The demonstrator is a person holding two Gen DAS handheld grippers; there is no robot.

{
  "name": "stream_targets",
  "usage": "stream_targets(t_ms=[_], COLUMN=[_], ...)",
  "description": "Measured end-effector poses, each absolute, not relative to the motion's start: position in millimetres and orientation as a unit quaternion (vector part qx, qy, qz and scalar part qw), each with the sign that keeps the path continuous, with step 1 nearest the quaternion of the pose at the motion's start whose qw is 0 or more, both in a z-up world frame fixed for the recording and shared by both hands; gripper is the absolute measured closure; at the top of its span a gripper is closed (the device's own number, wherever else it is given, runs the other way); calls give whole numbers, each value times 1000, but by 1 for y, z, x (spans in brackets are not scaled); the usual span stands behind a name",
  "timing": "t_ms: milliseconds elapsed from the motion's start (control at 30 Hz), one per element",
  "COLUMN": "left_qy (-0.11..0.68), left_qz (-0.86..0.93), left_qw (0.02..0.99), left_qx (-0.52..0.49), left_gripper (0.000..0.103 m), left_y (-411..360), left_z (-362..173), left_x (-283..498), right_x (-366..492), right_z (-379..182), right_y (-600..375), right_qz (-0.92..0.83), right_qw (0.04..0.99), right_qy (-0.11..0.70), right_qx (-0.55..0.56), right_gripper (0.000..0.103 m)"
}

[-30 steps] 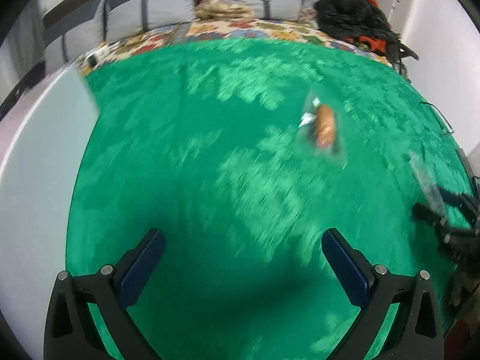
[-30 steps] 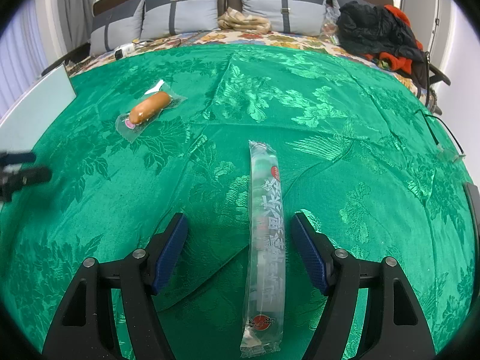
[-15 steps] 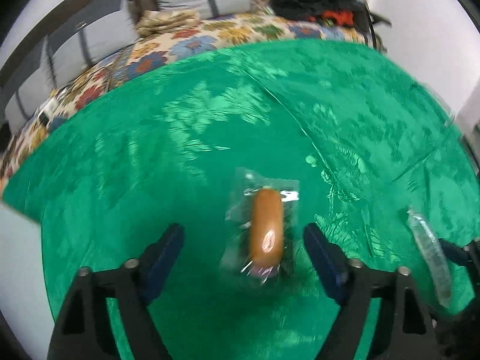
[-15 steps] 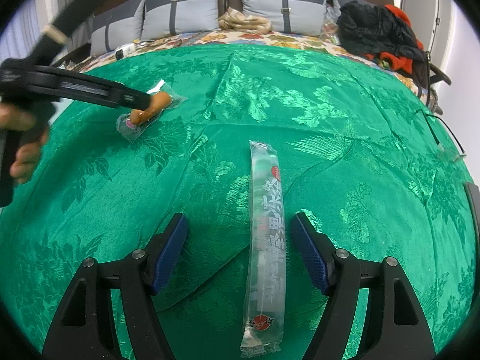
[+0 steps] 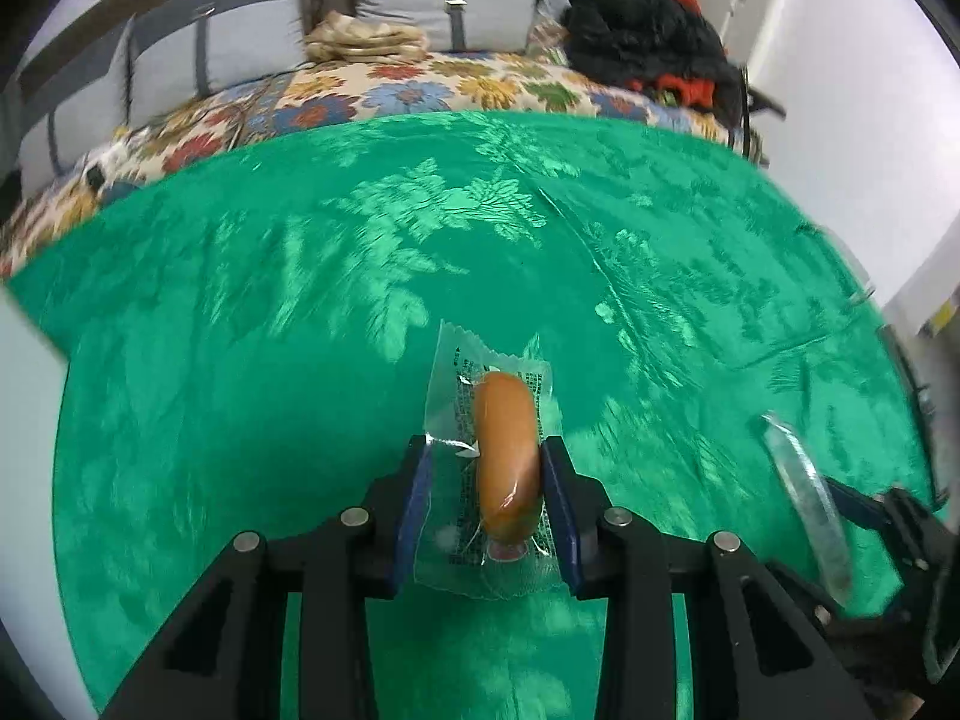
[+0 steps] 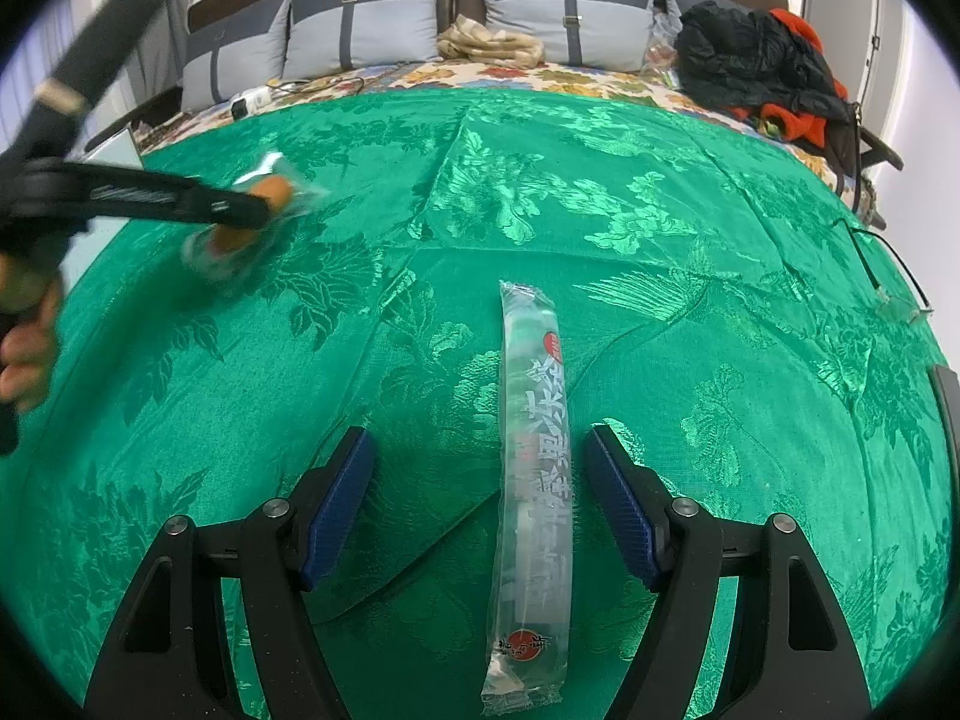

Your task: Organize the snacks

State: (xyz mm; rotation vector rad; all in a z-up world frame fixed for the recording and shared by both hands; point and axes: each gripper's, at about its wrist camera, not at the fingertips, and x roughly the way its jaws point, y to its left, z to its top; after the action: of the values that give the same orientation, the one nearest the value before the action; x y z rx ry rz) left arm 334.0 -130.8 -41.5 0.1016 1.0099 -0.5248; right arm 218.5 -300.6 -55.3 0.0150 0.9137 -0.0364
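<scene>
A sausage in a clear wrapper [image 5: 504,450] lies on the green patterned cloth [image 5: 300,330]. My left gripper [image 5: 486,453] has it between its blue pads; the jaws are closing, the right pad against the sausage and the left pad against the wrapper's film. From the right wrist view the same pack [image 6: 273,189] shows blurred at the tip of the left gripper [image 6: 240,210]. A long clear snack pack [image 6: 534,450] with printed characters lies lengthwise between the wide-open fingers of my right gripper [image 6: 477,444], touching neither pad. In the left wrist view that long pack [image 5: 804,504] sits at the right.
Grey pillows [image 6: 360,30], a folded beige cloth [image 6: 486,39] and a heap of black and red clothes [image 6: 756,66] lie at the far end of the bed. Glasses [image 6: 894,282] rest near the right edge. A white board [image 5: 24,420] stands at the left. A hand [image 6: 24,360] holds the left gripper.
My left gripper swept over to the sausage pack, came down around it and narrowed its jaws from wide open onto it. The right gripper and the long pack stayed put.
</scene>
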Motion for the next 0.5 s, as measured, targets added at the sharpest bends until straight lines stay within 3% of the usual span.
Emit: stream_targets(t_ms=[167, 300, 333, 367, 400, 500], left_qy=[459, 446, 443, 439, 435, 424], left_qz=[-248, -245, -244, -243, -242, -241], left_qw=[853, 859, 861, 863, 865, 869], left_qx=[-19, -50, -56, -62, -67, -84], left_gripper=[67, 67, 67, 67, 67, 67], left_y=[-87, -59, -53, -45, -39, -19], left_z=[-18, -1, 3, 9, 13, 27], left_x=[293, 265, 259, 250, 244, 226], right_x=[219, 228, 231, 231, 232, 232], right_z=[-56, -50, -49, -47, -44, -38], right_y=[-298, -294, -294, -295, -296, -306], right_qz=[-16, -18, -18, -20, -36, -17], right_qw=[896, 868, 860, 858, 855, 846], right_qy=[443, 497, 509, 513, 517, 530], right_qx=[7, 13, 19, 20, 12, 62], right_gripper=[26, 27, 35, 68, 87, 84])
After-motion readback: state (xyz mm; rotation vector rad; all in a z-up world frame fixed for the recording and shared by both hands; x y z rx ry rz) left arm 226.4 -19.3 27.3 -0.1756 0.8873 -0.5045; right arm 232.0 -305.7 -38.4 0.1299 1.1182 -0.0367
